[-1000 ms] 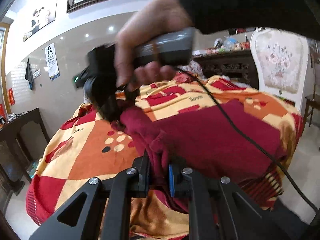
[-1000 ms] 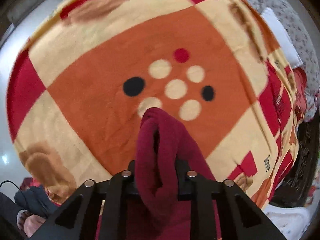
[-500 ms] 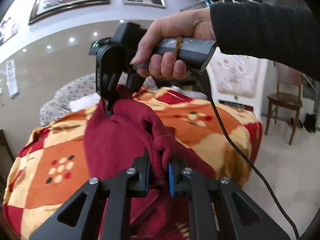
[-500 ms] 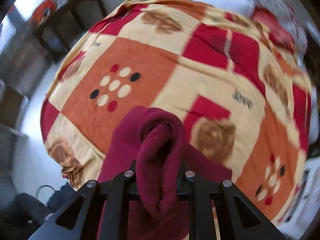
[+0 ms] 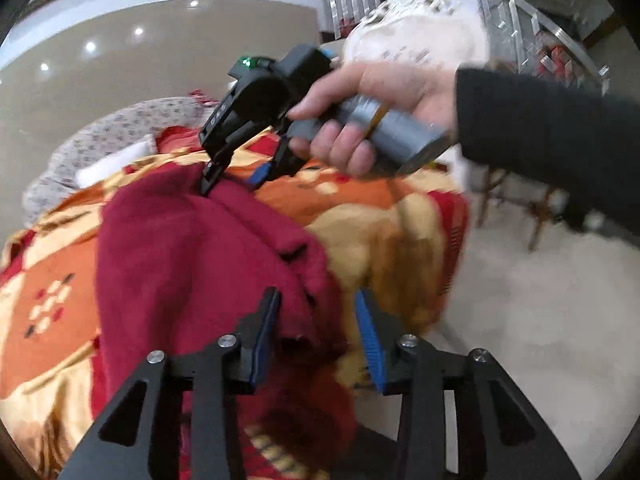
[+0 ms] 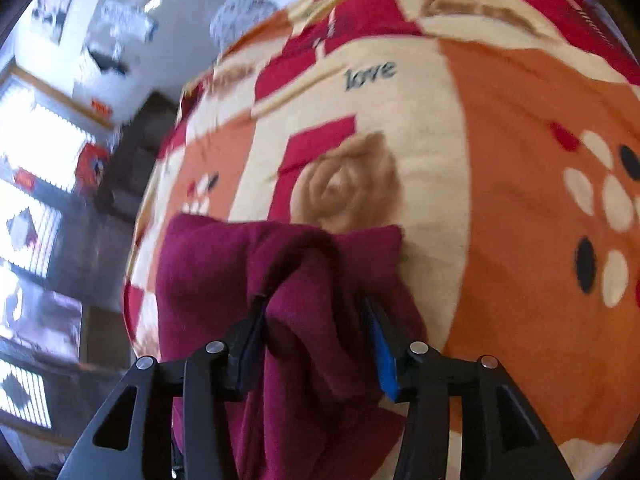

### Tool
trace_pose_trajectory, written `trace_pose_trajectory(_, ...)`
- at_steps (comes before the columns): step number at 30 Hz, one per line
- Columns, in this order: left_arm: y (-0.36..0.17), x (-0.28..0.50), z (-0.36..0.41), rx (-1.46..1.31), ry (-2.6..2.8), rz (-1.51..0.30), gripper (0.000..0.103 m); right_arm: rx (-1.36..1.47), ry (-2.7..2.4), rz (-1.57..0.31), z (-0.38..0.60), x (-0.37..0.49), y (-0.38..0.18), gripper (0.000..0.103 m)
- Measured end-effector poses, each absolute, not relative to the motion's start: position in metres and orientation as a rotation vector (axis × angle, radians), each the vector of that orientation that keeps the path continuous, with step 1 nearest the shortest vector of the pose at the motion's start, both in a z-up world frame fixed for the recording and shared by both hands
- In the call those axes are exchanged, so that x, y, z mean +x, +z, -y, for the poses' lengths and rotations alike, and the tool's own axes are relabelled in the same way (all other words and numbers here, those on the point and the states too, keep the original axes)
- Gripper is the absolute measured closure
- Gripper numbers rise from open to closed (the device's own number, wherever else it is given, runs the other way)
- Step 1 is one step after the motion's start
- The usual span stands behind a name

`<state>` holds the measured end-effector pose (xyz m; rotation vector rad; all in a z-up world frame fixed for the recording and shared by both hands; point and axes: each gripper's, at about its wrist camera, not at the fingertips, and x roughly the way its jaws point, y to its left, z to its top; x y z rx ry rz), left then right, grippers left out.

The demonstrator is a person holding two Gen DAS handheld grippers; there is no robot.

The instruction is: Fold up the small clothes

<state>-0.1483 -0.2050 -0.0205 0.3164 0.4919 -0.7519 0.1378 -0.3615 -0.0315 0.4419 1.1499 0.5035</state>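
A dark red fleece garment lies on a bed with an orange, red and cream blanket. My left gripper is open; a fold of the garment sits loose between its blue pads. My right gripper is open, jaws spread around a bunched fold of the garment. In the left wrist view the right gripper, held by a hand, sits at the garment's far edge with its fingers apart.
The blanket covers the whole bed. A pillow and flowered bedding lie at the head. A wooden chair stands on pale floor at the right. A dark cabinet stands beside the bed.
Both grippers have opened and released their grip on the garment. The garment has come down onto the blanket. The right gripper has moved lower, toward the bed.
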Motion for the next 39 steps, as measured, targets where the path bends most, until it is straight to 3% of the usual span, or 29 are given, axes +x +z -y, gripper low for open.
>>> trace_pose_trajectory(6, 0.009, -0.146, 0.137, 0.161, -0.705, -0.524, 0.065, 0.256, 0.392, -0.974, 0.365, 0.1, 0.009, 0.047)
trace_pose_trajectory(9, 0.014, -0.119, 0.101, 0.074, -0.606, -0.566, 0.065, 0.07, 0.405, -0.792, 0.351, 0.073, 0.047, 0.046)
trace_pose_trajectory(13, -0.012, -0.087, 0.099, 0.0, -0.614, -0.693, 0.065, -0.174, 0.602, -0.503, 0.298, 0.037, 0.087, 0.021)
trace_pose_trajectory(14, -0.02, -0.084, 0.103, 0.0, -0.609, -0.71, 0.065, -0.238, 0.632, -0.472, 0.281, 0.035, 0.088, 0.021)
trace_pose_trajectory(17, -0.033, -0.086, 0.113, 0.022, -0.586, -0.723, 0.065, -0.348, 0.689, -0.537, 0.245, 0.053, 0.072, 0.025)
trace_pose_trajectory(20, -0.039, -0.081, 0.112, 0.014, -0.579, -0.727, 0.065, -0.379, 0.667, -0.663, 0.245, 0.082, 0.039, 0.043)
trace_pose_trajectory(23, -0.04, -0.078, 0.11, 0.016, -0.587, -0.724, 0.064, -0.378, 0.604, -0.779, 0.278, 0.094, 0.002, 0.048)
trace_pose_trajectory(26, -0.037, -0.074, 0.107, 0.008, -0.614, -0.724, 0.064, -0.364, 0.534, -0.855, 0.315, 0.098, -0.034, 0.039)
trace_pose_trajectory(28, -0.029, -0.075, 0.103, -0.006, -0.624, -0.724, 0.064, -0.191, 0.534, -0.859, 0.342, 0.1, -0.039, 0.038)
trace_pose_trajectory(34, 0.02, -0.053, 0.063, -0.081, -0.592, -0.638, 0.056, -0.244, 0.512, -0.731, 0.338, 0.072, -0.001, 0.038)
trace_pose_trajectory(39, 0.047, 0.011, 0.077, -0.066, -0.667, -0.619, 0.055, -0.359, 0.727, -0.667, 0.306, 0.023, 0.038, 0.037)
